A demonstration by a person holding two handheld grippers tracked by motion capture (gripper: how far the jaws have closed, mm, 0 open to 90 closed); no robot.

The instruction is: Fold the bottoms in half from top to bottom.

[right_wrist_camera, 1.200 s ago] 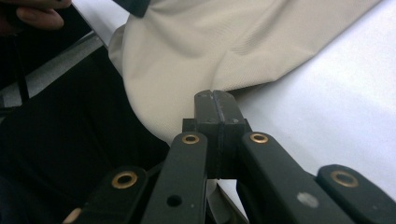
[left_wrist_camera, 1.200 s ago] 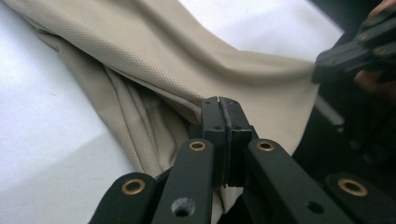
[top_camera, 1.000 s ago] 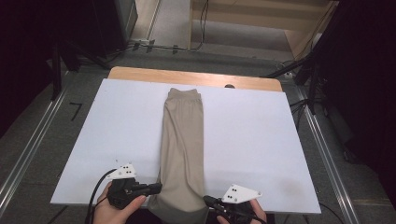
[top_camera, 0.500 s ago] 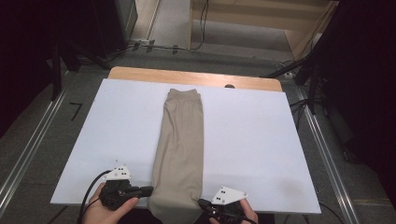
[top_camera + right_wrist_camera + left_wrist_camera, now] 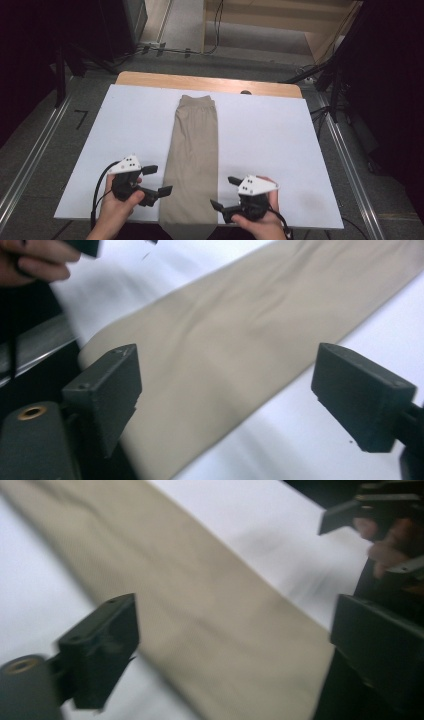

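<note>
While both tongs (image 5: 159,180) (image 5: 221,200) gape, just opened, beige trousers (image 5: 192,160) lie between.

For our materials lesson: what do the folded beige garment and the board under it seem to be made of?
Beige garment: looks like woven cotton-type cloth, matte, with soft creases and a limp edge hanging over the table's near side. White board: smooth, flat, faintly glossy, perhaps laminate or plastic; a wooden tabletop shows behind it.
</note>
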